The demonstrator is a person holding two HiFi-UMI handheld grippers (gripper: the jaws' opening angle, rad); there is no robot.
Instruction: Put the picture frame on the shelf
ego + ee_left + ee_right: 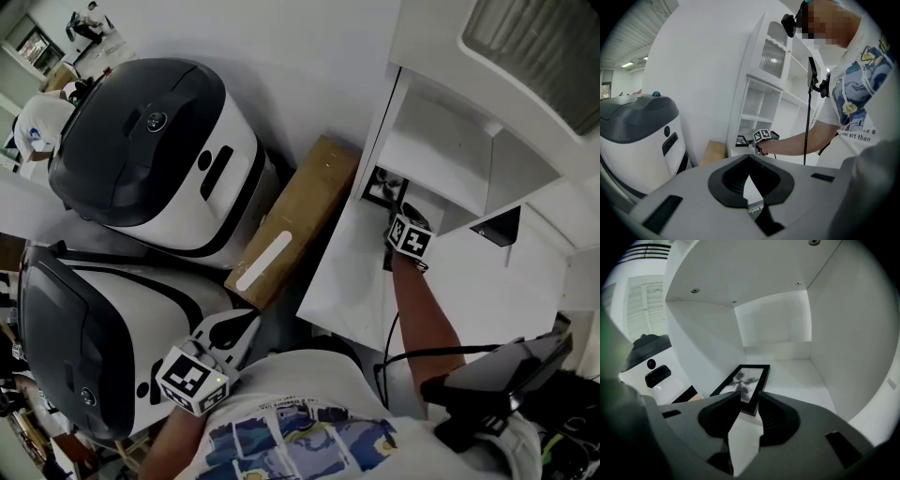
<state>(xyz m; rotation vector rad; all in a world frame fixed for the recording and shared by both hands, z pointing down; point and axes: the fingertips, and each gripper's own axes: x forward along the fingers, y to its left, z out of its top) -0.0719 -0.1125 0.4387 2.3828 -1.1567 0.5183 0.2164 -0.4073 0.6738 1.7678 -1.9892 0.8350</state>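
Right tongs [749, 398] spread, pinching nothing. Picture frame [744, 379] flat on shelf [797, 376], just ahead of their tips. Left tongs [749, 160] pressed together, empty, well back.

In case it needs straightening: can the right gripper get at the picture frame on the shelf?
Probably yes: the right gripper hangs open at the near end of the picture frame, nothing in between.
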